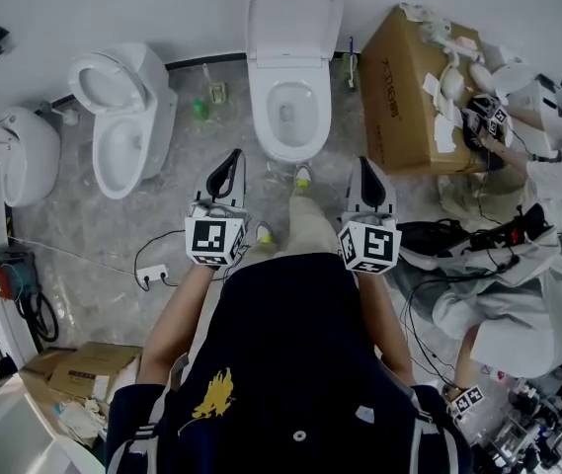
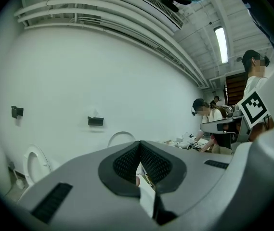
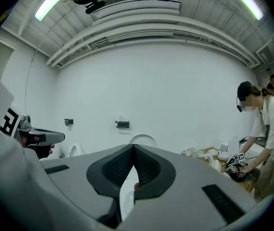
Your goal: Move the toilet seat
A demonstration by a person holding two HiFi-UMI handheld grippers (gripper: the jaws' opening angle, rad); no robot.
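Head view: the toilet (image 1: 293,146) stands at 12 o'clock against the wall, its lid (image 1: 294,13) tipped up. The seat (image 1: 267,126) looks to lie flat on the bowl rim, though it is hard to tell from the rim itself. The left gripper (image 1: 229,166) and right gripper (image 1: 367,171) sit near the middle, either side of the person's legs, both aimed at the bowl but well apart from it. This reads as a squared-up stance before reaching in. A second toilet (image 1: 122,117) is at 10 o'clock and a box (image 1: 404,92) at 2 o'clock, both on the floor (image 1: 113,235).

Left gripper view: the left gripper (image 2: 139,146) has its jaws pressed together with nothing between them. The lid's arch (image 2: 121,135) shows just above them, so the tool points level at the toilet.

Right gripper view: the right gripper (image 3: 133,148) is likewise closed up and empty, with the lid (image 3: 143,138) straight above at 12 o'clock. The left gripper shows at 9 o'clock. The jaws would need to part before either could take the seat.
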